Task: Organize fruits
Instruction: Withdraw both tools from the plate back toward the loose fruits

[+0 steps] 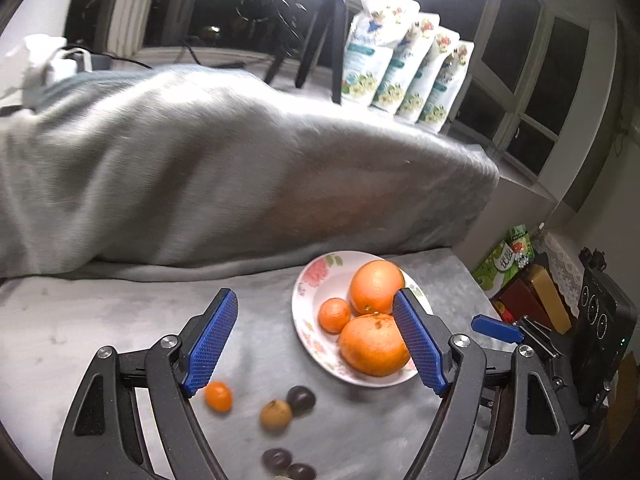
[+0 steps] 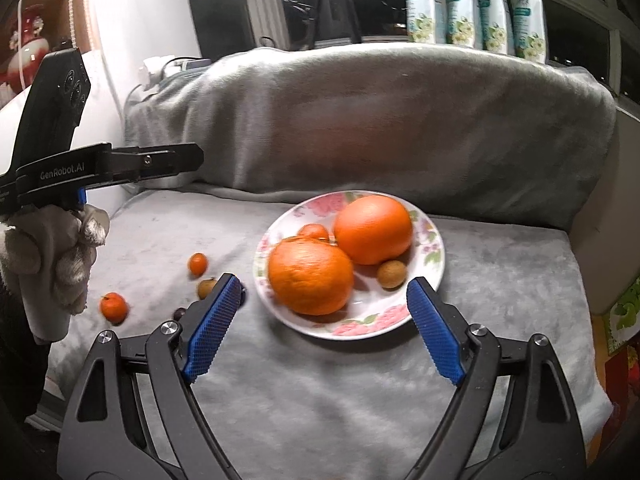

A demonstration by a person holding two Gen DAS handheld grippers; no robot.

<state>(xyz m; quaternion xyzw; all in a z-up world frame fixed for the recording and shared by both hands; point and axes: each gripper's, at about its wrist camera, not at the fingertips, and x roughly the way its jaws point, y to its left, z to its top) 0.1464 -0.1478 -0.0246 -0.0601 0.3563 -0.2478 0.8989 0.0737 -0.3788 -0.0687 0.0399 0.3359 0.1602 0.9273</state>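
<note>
Longan [image 2: 392, 275] hides behind oranges on the plate [image 2: 434, 252], right view only; left gripper [image 1: 314, 342] and right gripper [image 2: 322, 326] fingers spread, empty

1 plate [image 2: 434, 240], 2 big oranges [image 2: 373, 229], 3 small tangerines [image 2: 114, 307], 2 longans [image 2: 392, 274], 4 pouches [image 1: 366, 52].

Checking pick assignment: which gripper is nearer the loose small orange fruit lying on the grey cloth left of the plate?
Left. The left gripper hangs just above that small orange fruit; the right gripper faces the plate, further off.
</note>
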